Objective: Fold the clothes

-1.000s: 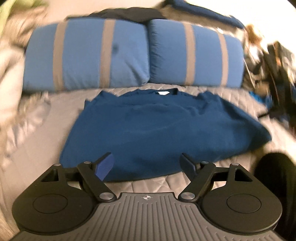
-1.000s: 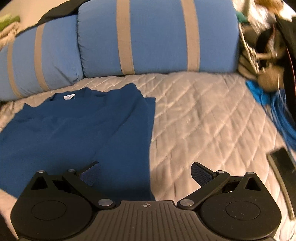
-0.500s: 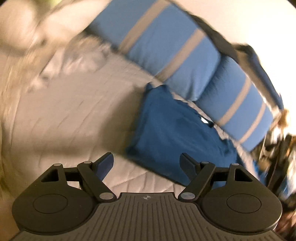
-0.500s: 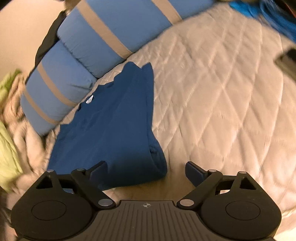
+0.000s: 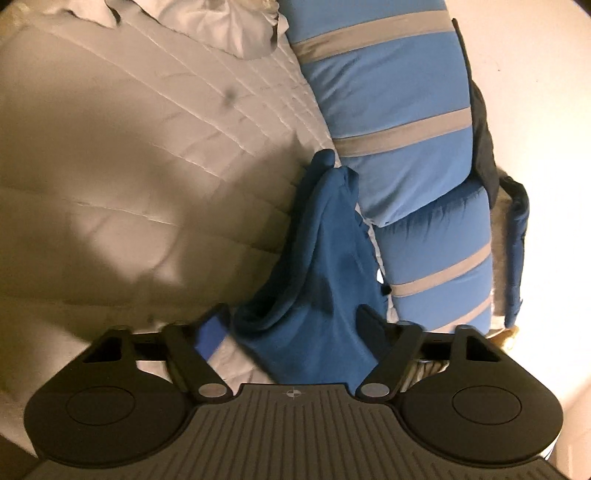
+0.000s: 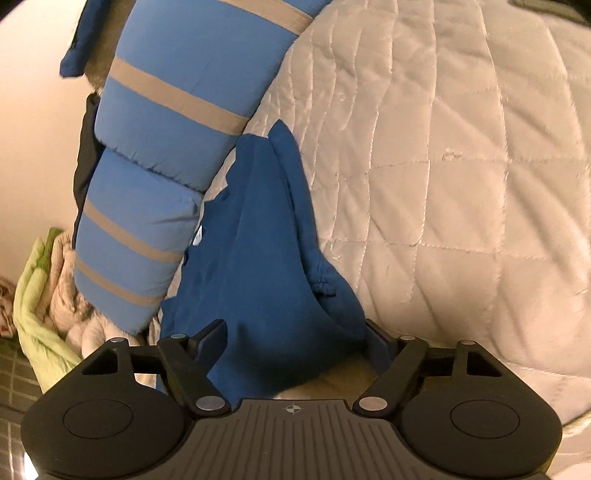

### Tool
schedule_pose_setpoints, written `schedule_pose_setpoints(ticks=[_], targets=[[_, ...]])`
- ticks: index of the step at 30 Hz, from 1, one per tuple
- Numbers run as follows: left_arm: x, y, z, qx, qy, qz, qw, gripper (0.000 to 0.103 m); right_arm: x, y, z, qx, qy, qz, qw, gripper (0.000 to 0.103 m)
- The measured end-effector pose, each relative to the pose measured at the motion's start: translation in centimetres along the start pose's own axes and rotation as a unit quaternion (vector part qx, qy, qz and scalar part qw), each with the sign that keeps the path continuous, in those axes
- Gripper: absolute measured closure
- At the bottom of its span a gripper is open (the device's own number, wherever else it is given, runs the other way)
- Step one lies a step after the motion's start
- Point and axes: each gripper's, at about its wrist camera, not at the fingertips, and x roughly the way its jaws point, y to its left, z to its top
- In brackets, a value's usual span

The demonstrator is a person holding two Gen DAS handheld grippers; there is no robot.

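A dark blue shirt [image 5: 328, 258] lies on the grey quilted bed [image 5: 129, 166], up against the pillows. In the left wrist view its near edge is bunched between the wide-apart fingers of my left gripper [image 5: 291, 326], which is open. In the right wrist view the same shirt [image 6: 258, 240] runs from the pillows down into the gap of my right gripper [image 6: 293, 341], also open, with folds of cloth lying over both fingers. A small white neck label [image 6: 197, 236] shows by the pillows. Neither pair of jaws is clamped on the cloth.
Two blue pillows with tan stripes [image 5: 399, 110] [image 6: 177, 110] line the bed's head, with a dark garment [image 5: 484, 147] behind them. Crumpled white bedding [image 5: 221, 22] lies at one end, and a light green cloth [image 6: 33, 306] with pale laundry at the other. Bare quilt [image 6: 461, 184] spreads beside the shirt.
Both grippers have swung out to opposite sides of the shirt and come in low. The cloth, flat a second ago, now sits bunched between each pair of open fingers.
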Motion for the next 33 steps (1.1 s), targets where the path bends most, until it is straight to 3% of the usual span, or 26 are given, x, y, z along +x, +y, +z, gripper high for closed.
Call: schedule_pose_setpoints(ticks=[1, 2, 4, 6, 10, 15, 20, 23, 24, 26, 33], targets=[[0.4, -0.3, 0.0, -0.001, 0.005, 0.012, 0.9999, 0.072, 0.1, 0.0, 0.0, 0.002, -0.004, 0.0, 1.0, 0.027], [0.6, -0.6, -0.1, 0.003, 0.007, 0.018, 0.9998, 0.078, 0.3, 0.1, 0.2, 0.003, -0.007, -0.004, 1.0, 0.031], [0.6, -1.3, -0.2, 0.012, 0.011, 0.023, 0.9996, 0.085, 0.6, 0.1, 0.5, 0.005, -0.008, -0.018, 1.0, 0.062], [0.4, -1.9, -0.3, 0.019, 0.012, 0.023, 0.9995, 0.09, 0.7, 0.1, 0.9, 0.01, -0.002, -0.015, 1.0, 0.085], [-1.2, -2.9, -0.4, 0.035, 0.01, 0.008, 0.9993, 0.093, -0.9, 2.0, 1.9, -0.026, -0.021, -0.021, 0.999, 0.089], [-2.1, -3.9, -1.8, 0.067, 0.024, 0.019, 0.9973, 0.092, -3.0, 4.2, 3.1, -0.061, -0.047, -0.022, 0.997, 0.09], [-2.8, -3.2, -2.3, 0.081, 0.0, 0.047, 0.9956, 0.078, -2.5, 2.8, 2.5, -0.065, -0.035, -0.058, 0.996, 0.087], [-3.2, -2.8, -2.6, 0.088, -0.015, 0.063, 0.994, 0.055, -2.0, 1.0, 1.9, -0.04, -0.036, -0.071, 0.996, 0.069], [-3.3, -2.7, -2.7, 0.091, -0.02, 0.069, 0.9933, 0.046, -2.1, 0.3, 1.9, -0.028, -0.041, -0.066, 0.997, 0.055], [-3.5, -2.4, -2.8, 0.096, -0.03, 0.08, 0.9918, 0.038, -2.4, -1.0, 1.8, -0.005, -0.049, -0.048, 0.998, 0.04], [-4.8, -4.4, -4.3, 0.162, -0.075, 0.111, 0.9776, 0.034, -2.2, -2.1, 1.1, 0.014, -0.046, -0.02, 0.999, 0.039]])
